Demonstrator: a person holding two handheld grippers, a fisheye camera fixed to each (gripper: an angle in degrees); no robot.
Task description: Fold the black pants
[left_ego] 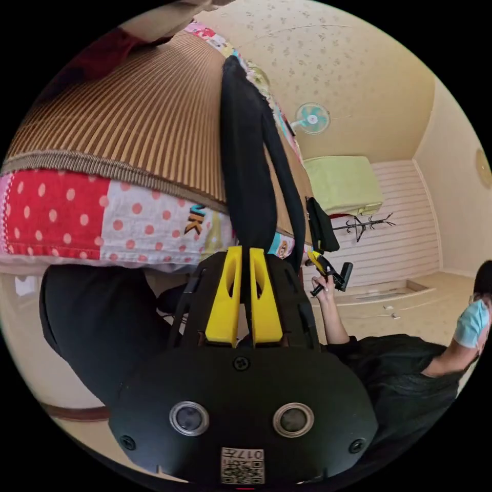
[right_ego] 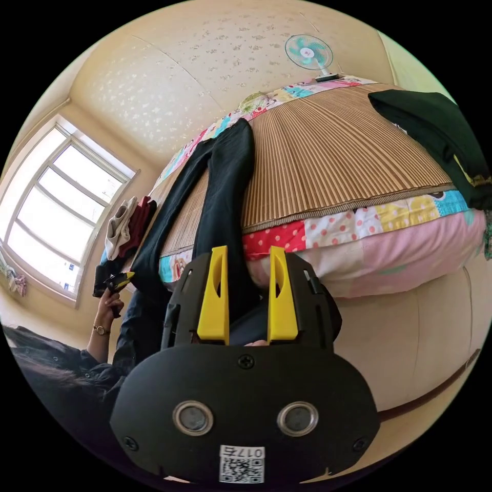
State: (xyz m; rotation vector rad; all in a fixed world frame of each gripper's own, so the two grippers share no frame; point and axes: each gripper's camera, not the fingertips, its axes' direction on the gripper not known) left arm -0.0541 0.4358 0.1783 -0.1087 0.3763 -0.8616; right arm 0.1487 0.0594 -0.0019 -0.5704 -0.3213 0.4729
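The black pants (right_ego: 228,169) lie lengthwise on a brown woven mat (right_ego: 338,154) on the bed, with their near end hanging over the bed's edge. My left gripper (left_ego: 245,252) is shut on that hanging end of the pants (left_ego: 246,154). It also appears as a small yellow-jawed left gripper (right_ego: 120,279) in a hand beside dark cloth. My right gripper (right_ego: 247,256) has its jaws wide apart, and one pants leg hangs down between them. In the left gripper view the right gripper (left_ego: 319,260) sits in a hand below the bed's edge, with black cloth just above it.
A folded dark garment (right_ego: 435,128) lies on the mat's far corner. Small clothes (right_ego: 128,225) are piled by the window (right_ego: 56,205). A patchwork quilt (right_ego: 359,225) covers the mattress side. A fan (right_ego: 307,51), a coat stand (left_ego: 364,225) and the person's dark-clothed body (left_ego: 405,369) are nearby.
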